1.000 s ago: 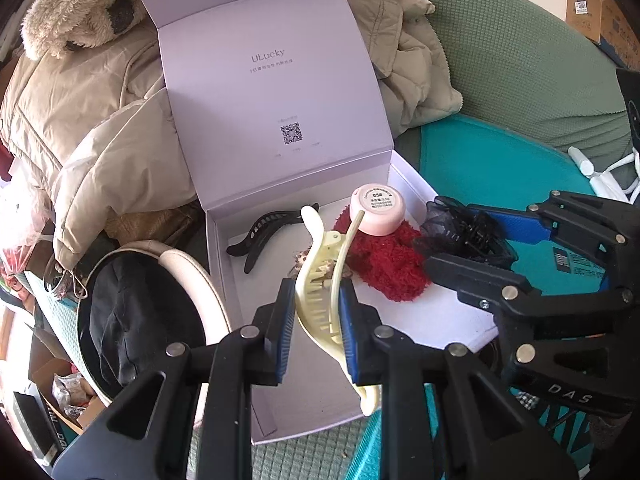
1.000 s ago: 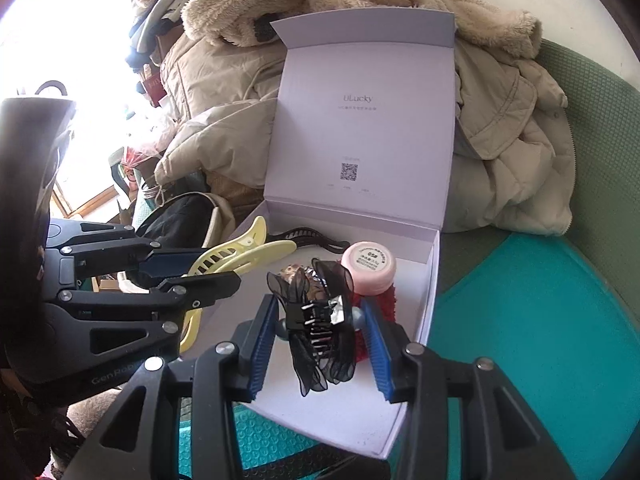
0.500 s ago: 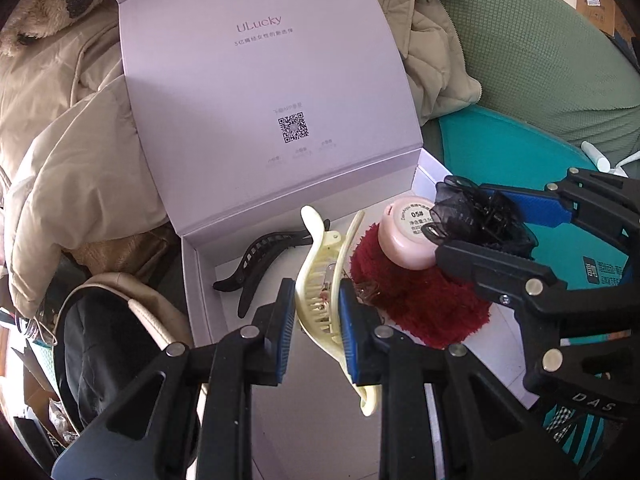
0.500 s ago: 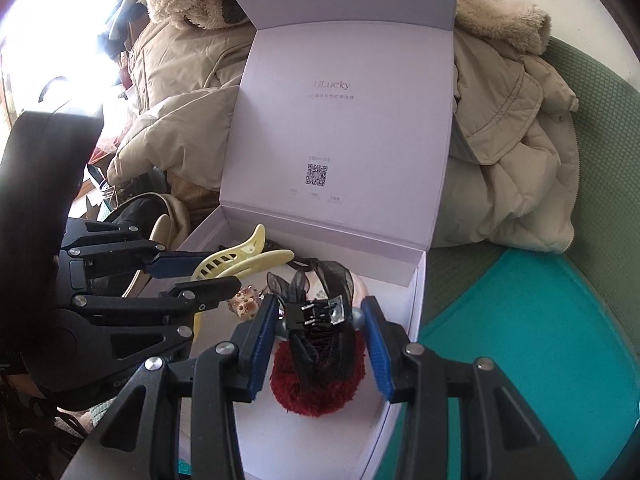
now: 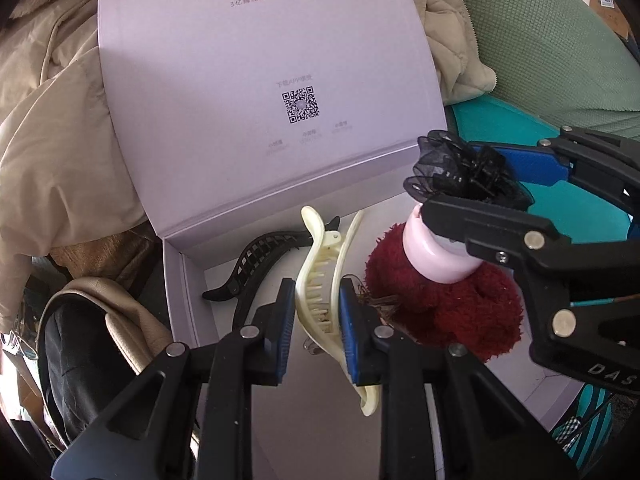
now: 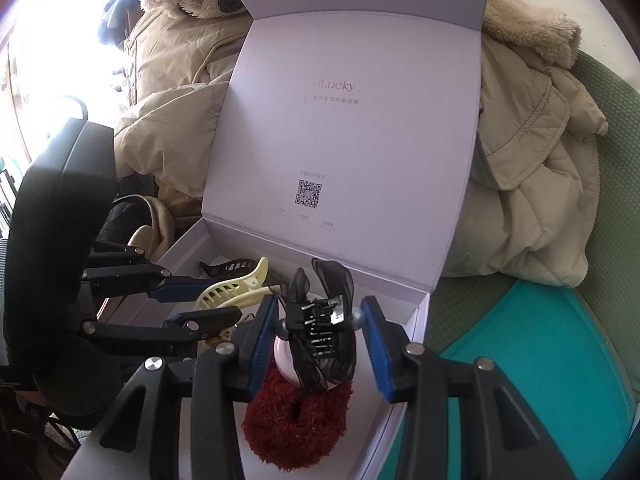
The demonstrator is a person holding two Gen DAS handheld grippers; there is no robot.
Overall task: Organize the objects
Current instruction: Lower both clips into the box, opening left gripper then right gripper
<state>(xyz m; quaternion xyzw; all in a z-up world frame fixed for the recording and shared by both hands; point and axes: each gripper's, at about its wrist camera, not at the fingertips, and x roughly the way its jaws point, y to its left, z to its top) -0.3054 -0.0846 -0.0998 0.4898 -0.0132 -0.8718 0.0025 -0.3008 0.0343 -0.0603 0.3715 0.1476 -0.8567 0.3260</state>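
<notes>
An open lilac gift box [image 5: 188,280] [image 6: 416,320] stands with its lid upright. My left gripper [image 5: 316,308] [image 6: 188,300] is shut on a cream hair claw clip [image 5: 320,280] [image 6: 232,288], held just above the box floor. My right gripper [image 6: 320,320] [image 5: 480,188] is shut on a black bow hair clip [image 6: 324,320] [image 5: 460,172], hovering over a pink round jar [image 5: 436,256] [image 6: 282,360]. The jar rests on a dark red fluffy scrunchie [image 5: 452,312] [image 6: 296,424]. A black banana clip [image 5: 256,264] [image 6: 228,266] lies at the box's back left.
Beige padded coats [image 5: 52,128] [image 6: 528,184] are piled behind and beside the box. A green and teal cushioned seat [image 5: 540,52] [image 6: 540,360] lies to the right. A cream and black bag [image 5: 92,320] sits left of the box. A small brown patterned clip [image 5: 380,300] lies under the cream one.
Both grippers moved forward and down over the box with their clips. The box and its lid now fill more of each view, and the black bow clip is now over the pink jar.
</notes>
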